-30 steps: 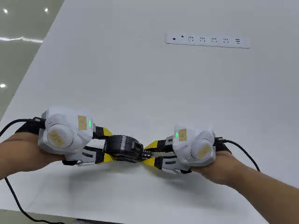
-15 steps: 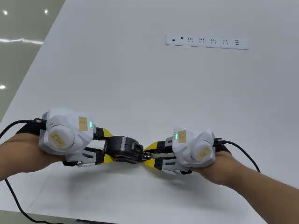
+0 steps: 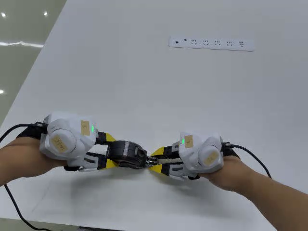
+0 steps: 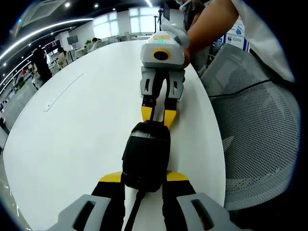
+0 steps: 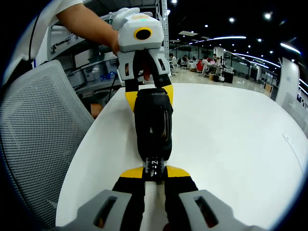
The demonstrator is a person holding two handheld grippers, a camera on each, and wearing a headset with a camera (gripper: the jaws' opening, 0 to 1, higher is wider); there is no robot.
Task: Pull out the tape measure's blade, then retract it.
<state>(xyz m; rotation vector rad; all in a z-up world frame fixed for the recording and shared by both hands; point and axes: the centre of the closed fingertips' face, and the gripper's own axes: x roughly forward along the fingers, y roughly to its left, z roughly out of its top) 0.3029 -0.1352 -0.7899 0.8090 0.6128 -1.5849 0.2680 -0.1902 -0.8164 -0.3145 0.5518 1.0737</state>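
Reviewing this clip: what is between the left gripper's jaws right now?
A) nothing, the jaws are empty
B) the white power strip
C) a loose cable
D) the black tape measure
D: in the left gripper view, the left gripper has its jaws closed on either side of the black tape measure.

No legible text, brand or number is showing. Tan stickers [image 3: 85, 127] on the left gripper [image 3: 111, 150] and the right gripper [image 3: 155, 160] are carrying faint marks, too small to read. In the right gripper view, the blade tip [image 5: 153, 165] at 6 o'clock is bearing tiny marks, unreadable. In the left gripper view, a wall sign [image 4: 237, 34] at 1 o'clock is showing blurred blue print.
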